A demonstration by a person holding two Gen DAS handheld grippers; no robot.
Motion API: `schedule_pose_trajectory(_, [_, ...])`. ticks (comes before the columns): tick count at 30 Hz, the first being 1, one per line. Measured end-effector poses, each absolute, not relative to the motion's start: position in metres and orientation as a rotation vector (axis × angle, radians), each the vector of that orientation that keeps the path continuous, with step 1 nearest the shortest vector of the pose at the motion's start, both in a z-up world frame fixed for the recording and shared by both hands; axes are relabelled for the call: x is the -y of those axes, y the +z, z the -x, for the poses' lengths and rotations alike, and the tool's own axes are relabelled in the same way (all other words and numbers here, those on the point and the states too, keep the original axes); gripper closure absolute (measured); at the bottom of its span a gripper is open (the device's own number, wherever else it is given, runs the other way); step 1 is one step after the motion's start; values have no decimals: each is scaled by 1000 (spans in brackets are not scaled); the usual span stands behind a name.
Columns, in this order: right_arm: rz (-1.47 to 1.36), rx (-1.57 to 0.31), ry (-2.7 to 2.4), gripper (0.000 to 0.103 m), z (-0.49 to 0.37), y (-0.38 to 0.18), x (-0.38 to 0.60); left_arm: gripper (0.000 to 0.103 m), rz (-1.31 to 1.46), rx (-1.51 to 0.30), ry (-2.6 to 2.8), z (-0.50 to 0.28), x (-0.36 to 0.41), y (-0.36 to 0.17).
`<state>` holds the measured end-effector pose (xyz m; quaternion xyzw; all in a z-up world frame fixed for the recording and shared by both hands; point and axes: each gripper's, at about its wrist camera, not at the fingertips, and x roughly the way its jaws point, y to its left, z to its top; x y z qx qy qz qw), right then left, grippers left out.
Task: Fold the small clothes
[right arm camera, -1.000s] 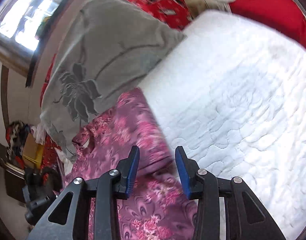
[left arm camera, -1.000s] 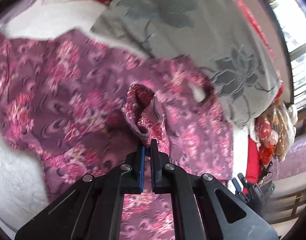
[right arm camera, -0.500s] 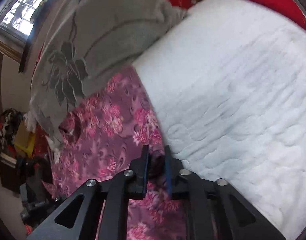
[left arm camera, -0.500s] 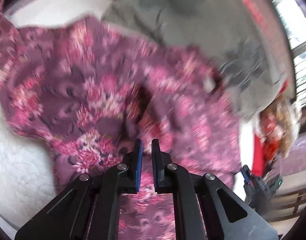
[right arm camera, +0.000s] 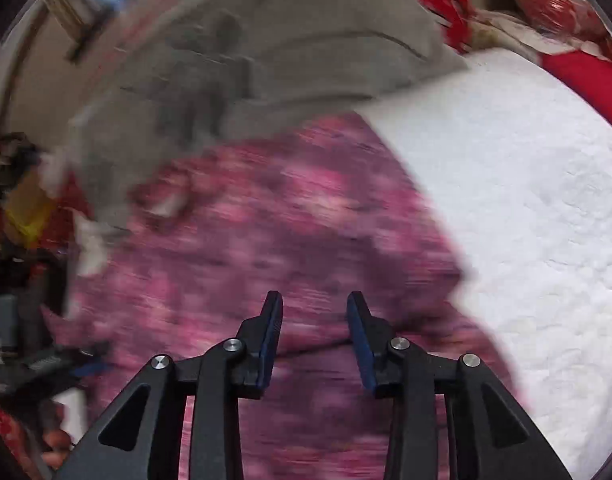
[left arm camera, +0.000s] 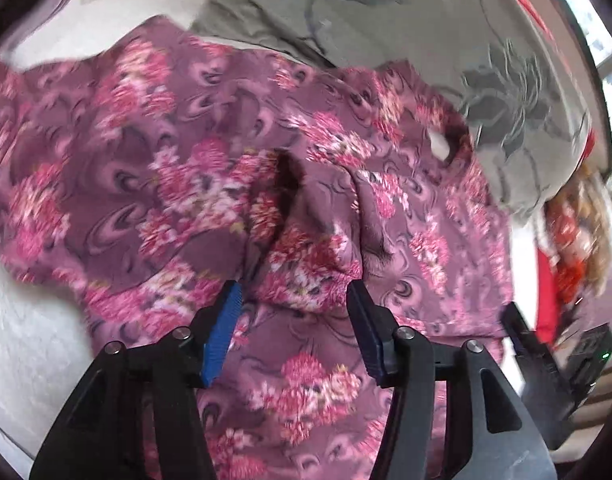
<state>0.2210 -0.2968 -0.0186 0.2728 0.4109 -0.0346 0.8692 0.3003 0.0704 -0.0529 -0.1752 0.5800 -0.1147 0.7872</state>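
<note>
A purple garment with pink flowers (left arm camera: 193,184) lies spread on the white quilted bed (right arm camera: 526,200). My left gripper (left arm camera: 293,286) hovers just above it and its jaws are opening. A folded-over flap of the garment (left arm camera: 306,256) lies loose between the blue pads (left arm camera: 221,328), which do not press on it. In the right wrist view the picture is smeared by motion. My right gripper (right arm camera: 314,298) is over the middle of the garment (right arm camera: 265,240) with its jaws opening. The cloth passes under the pads, not pinched.
A grey blanket with a dark flower print (left arm camera: 426,40) (right arm camera: 265,60) borders the garment's far side. Red cloth (right arm camera: 586,76) lies past the bed's far corner. Black equipment (left arm camera: 566,364) and clutter (left arm camera: 574,232) sit off the bed's edge.
The left gripper, earlier shut on a raised fold of the garment, has let it drop and opened. The right gripper closed on the garment's edge, swept over the garment, and has parted its jaws.
</note>
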Motion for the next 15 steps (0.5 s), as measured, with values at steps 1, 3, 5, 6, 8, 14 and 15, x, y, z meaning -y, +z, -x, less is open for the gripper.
schedule_pose_trajectory(1, [-547,-866,-29,67,-232,-14,279,50,405,-1242,-243,-299,-81,-49])
schedule_pose_trajectory(3, [-519,-890,45,67,-246,-13,249,50,444,-1214,-230,-297,-104,-38])
schedule_pose_trajectory(5, [-503,-915,90,67,-259,-15,218,50,456,-1179,-214,-297,-129,-26])
schedule_pose_trajectory(6, [-505,-927,117,67,-266,-17,201,49,462,-1154,-196,-299,-148,-17])
schedule_pose_trajectory(8, [-500,-927,155,67,-276,-21,173,44,471,-1132,-155,-305,-173,-13])
schedule_pose_trajectory(14, [-265,-854,168,60,-275,-45,110,44,506,-1141,50,-344,-278,-10])
schedule_pose_trajectory(15, [-229,-828,160,59,-270,-47,103,44,497,-1137,101,-353,-298,-8])
